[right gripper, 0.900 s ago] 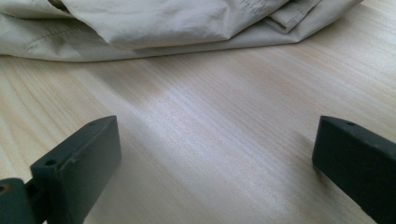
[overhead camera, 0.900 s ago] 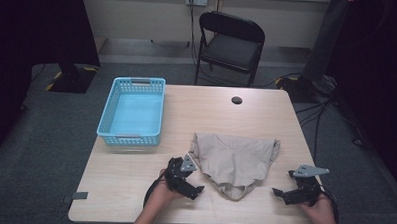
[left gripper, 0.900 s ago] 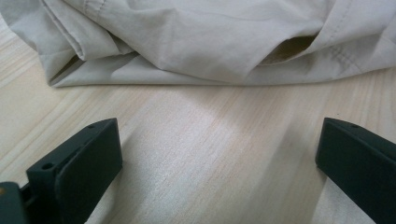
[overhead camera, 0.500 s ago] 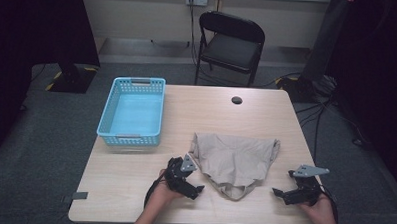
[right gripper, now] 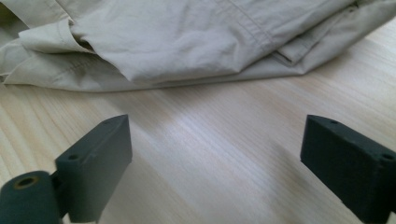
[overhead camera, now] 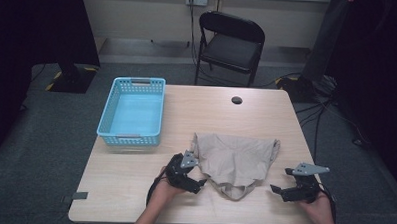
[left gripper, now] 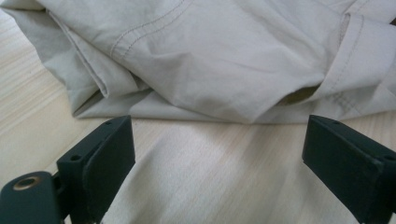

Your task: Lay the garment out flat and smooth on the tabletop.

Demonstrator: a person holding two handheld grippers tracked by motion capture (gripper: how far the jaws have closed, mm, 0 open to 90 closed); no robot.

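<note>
Here the beige garment point(overhead camera: 235, 161) is seen lying crumpled in the lower middle of the high view, on the near half of the bench point(overhead camera: 133, 190), its hems and folds bunched rather than spread flat. In the left gripper view the cloth point(left gripper: 210, 60) fills the upper part of the frame, with a folded edge just beyond the jaws; in the right gripper view it point(right gripper: 187, 42) lies across the top, a little farther off.

The left gripper point(overhead camera: 196, 184) is held just beside the lower left edge of the garment, its jaws spread wide with nothing but bare wood between them. The right gripper point(overhead camera: 279, 191) is held near the lower right of the cloth, apart from it, likewise released and empty.

The step in hand is judged to be the first grasp of the cloth. It would be done well if each gripper were slid low along the wood until a single hem, not a whole bunch of layers, sat between the jaws before closing. The two grasps are best taken at opposite edges, so that the cloth can be drawn out evenly. Pinching a stacked fold is likely to drag the whole heap.

The blue basket point(overhead camera: 134, 112) stands in the upper left of the bench, well apart from the garment.
</note>
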